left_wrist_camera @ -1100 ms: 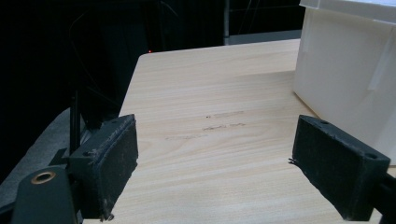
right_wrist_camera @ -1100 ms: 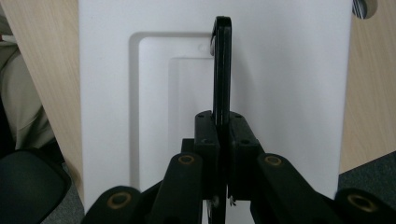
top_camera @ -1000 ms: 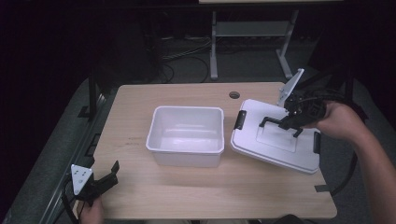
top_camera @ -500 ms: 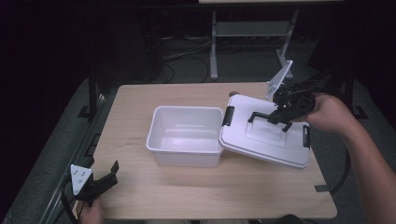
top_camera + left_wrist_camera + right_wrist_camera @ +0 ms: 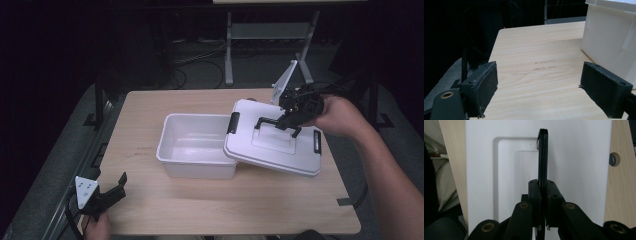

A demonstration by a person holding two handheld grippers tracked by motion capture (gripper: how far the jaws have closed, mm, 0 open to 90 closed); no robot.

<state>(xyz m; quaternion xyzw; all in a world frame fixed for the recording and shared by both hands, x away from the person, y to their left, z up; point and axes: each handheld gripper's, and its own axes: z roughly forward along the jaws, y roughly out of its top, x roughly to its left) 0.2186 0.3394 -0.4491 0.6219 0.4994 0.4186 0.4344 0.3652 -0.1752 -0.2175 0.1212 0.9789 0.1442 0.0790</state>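
Our right gripper (image 5: pixel 288 120) clamps the black handle (image 5: pixel 542 155) of the white lid (image 5: pixel 272 145), tilted over the tub's (image 5: pixel 192 145) right rim. Our left gripper (image 5: pixel 111 192) rests at the table's (image 5: pixel 150 107) near-left corner; its jaws stand apart, holding nothing.

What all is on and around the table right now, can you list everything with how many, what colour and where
Bin: one, white, open and empty, middle of the table.
Lid: one, white with black latches at its two ends, tilted, its left edge over the bin's right rim.
Lid handle: one, black, on top of the lid, gripped at its right end.
Table: one, light wood, with a round hole near its far edge.
Metal stand: one, grey, on the dark floor beyond the table.
Cables: several, dark, on the floor behind.
Right gripper: one, black, fingers shut on the lid handle.
Left gripper: one, black, fingers open, at the table's near left corner.
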